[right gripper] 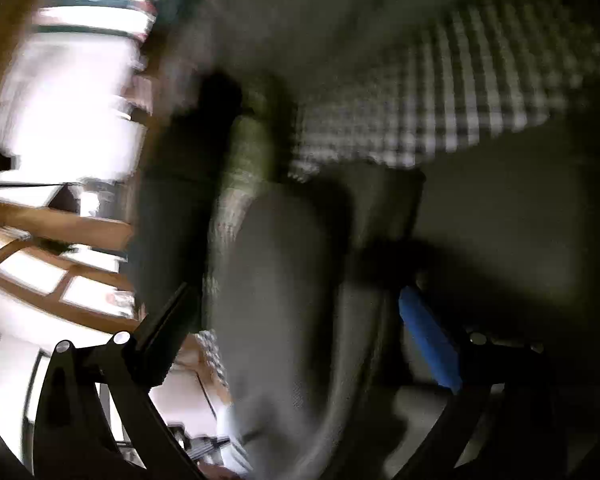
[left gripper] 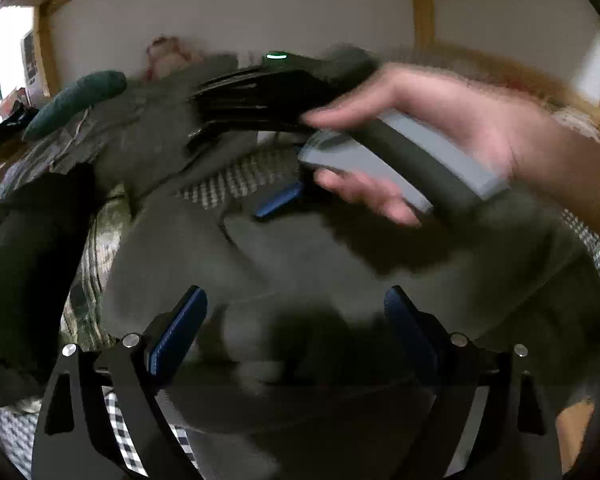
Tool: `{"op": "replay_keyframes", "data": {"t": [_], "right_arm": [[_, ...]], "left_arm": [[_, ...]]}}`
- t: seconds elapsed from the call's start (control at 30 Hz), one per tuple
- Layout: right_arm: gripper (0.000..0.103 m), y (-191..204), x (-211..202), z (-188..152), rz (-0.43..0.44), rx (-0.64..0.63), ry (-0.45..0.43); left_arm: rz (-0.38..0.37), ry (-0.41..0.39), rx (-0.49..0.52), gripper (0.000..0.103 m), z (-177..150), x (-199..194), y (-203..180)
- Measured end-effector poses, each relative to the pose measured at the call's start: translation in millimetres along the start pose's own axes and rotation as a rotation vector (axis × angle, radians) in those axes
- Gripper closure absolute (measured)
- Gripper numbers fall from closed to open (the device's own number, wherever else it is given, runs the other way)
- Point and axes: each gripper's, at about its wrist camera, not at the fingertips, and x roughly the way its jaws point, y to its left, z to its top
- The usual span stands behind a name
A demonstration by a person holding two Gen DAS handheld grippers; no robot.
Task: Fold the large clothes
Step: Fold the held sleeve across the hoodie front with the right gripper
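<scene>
The setting is a bedroom with pale walls and wooden framing, and the work lies on a bed covered by a checked bedspread (left gripper: 236,178). In the left wrist view, a large dark grey garment (left gripper: 300,264) is spread across the bed, bunched and creased, with its edges not aligned and no clean fold line evident. The left gripper (left gripper: 296,312) hangs just above this cloth with its jaws set wide apart and nothing between the blue pads (left gripper: 180,332). Farther along the bed, the person's right hand (left gripper: 412,136) grips the grey handle of the right gripper (left gripper: 280,200), whose tip is down at the garment; motion blur prevents any finding as to whether it has cloth in hand. A dark green rolled item (left gripper: 76,102) and other loose clothing (left gripper: 24,248) lie toward the left side of the bed. In the right wrist view, which is heavily blurred, the same garment (right gripper: 284,280) fills the middle of the frame, over the checked bedspread (right gripper: 440,120), with bright windows (right gripper: 68,92) to the left. Its jaws stand apart, one blue pad (right gripper: 428,340) visible, with grey cloth running between them; whether that cloth is actually pinched cannot be told. Judged from this, folding is at an early stage: the garment is laid out but unflattened, and all folds appear to remain.
</scene>
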Motion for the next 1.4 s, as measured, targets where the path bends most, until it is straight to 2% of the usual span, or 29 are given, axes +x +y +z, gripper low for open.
{"op": "replay_keyframes", "data": {"t": [0.07,0.13,0.17,0.2,0.23,0.27,0.3,0.33,0.37,0.6,0.7,0.77,0.87,0.97,1.0,1.07,1.13,1.27,1.33,1.37,1.4], "right_arm": [[0.004,-3.2,17.9,11.2,-0.049,0.022,0.028],[0.004,-1.4,28.4,17.6,-0.055,0.021,0.035],[0.008,1.9,31.0,21.0,-0.054,0.010,0.033],[0.016,3.6,32.3,20.8,-0.061,-0.004,0.018],[0.039,3.4,31.1,27.4,-0.080,-0.022,0.003],[0.051,6.3,28.4,28.3,-0.087,-0.044,-0.018],[0.056,7.2,22.5,29.0,-0.078,-0.060,-0.031],[0.069,7.4,18.2,29.9,-0.064,-0.072,-0.047],[0.072,6.9,13.7,28.0,0.007,-0.077,-0.081],[0.072,-9.7,-37.3,0.6,0.237,-0.036,-0.296],[0.072,-16.4,-83.5,-28.5,0.270,-0.013,-0.434],[0.072,-26.0,-124.7,-61.5,0.287,0.025,-0.547],[0.073,-49.1,-180.4,-114.4,0.253,0.097,-0.694],[0.073,-75.1,-220.2,-164.1,0.201,0.185,-0.786],[0.073,-86.2,-232.0,-184.4,0.158,0.217,-0.809],[0.073,-108.8,-244.7,-214.6,0.088,0.279,-0.841],[0.073,-131.5,-250.2,-233.8,0.072,0.342,-0.870],[0.073,-157.1,-247.7,-251.0,0.041,0.399,-0.845],[0.065,-158.0,-242.5,-253.5,0.021,0.404,-0.809],[0.040,-157.9,-239.4,-254.0,-0.011,0.415,-0.789],[0.028,-159.9,-240.2,-256.3,-0.032,0.427,-0.793]], "left_arm": [[-0.013,0.097,-0.047,0.014,-4.2,27.8,2.9],[-0.022,0.125,-0.078,0.014,-7.4,39.2,6.5],[-0.021,0.124,-0.086,0.014,-8.1,41.5,7.4],[-0.026,0.126,-0.090,0.015,-7.6,41.7,7.7],[-0.036,0.124,-0.091,0.018,-6.6,40.2,8.3],[-0.048,0.118,-0.093,0.036,-4.6,37.8,9.4],[-0.048,0.121,-0.098,0.051,-2.8,36.8,11.3],[-0.056,0.124,-0.106,0.052,-2.5,36.9,13.1],[-0.072,0.127,-0.122,0.054,-2.1,37.6,16.4],[-0.076,0.108,-0.142,0.055,4.3,28.6,15.7],[-0.081,0.093,-0.131,0.055,8.6,21.0,11.1],[-0.079,0.074,-0.105,0.055,13.5,14.1,2.7],[-0.098,0.048,-0.071,0.055,20.1,7.0,-10.3],[-0.122,0.040,-0.037,0.055,24.2,6.3,-28.2],[-0.129,0.041,-0.029,0.055,23.8,6.6,-35.1],[-0.157,0.062,-0.015,0.055,24.2,13.8,-47.7],[-0.193,0.087,-0.009,0.055,24.1,22.5,-58.6],[-0.218,0.062,-0.020,0.054,28.1,15.2,-60.5],[-0.187,0.014,-0.046,0.042,34.1,5.4,-51.3],[-0.164,-0.018,-0.083,0.032,39.4,1.3,-41.1],[-0.152,-0.032,-0.115,0.025,44.2,3.2,-30.5]]}}
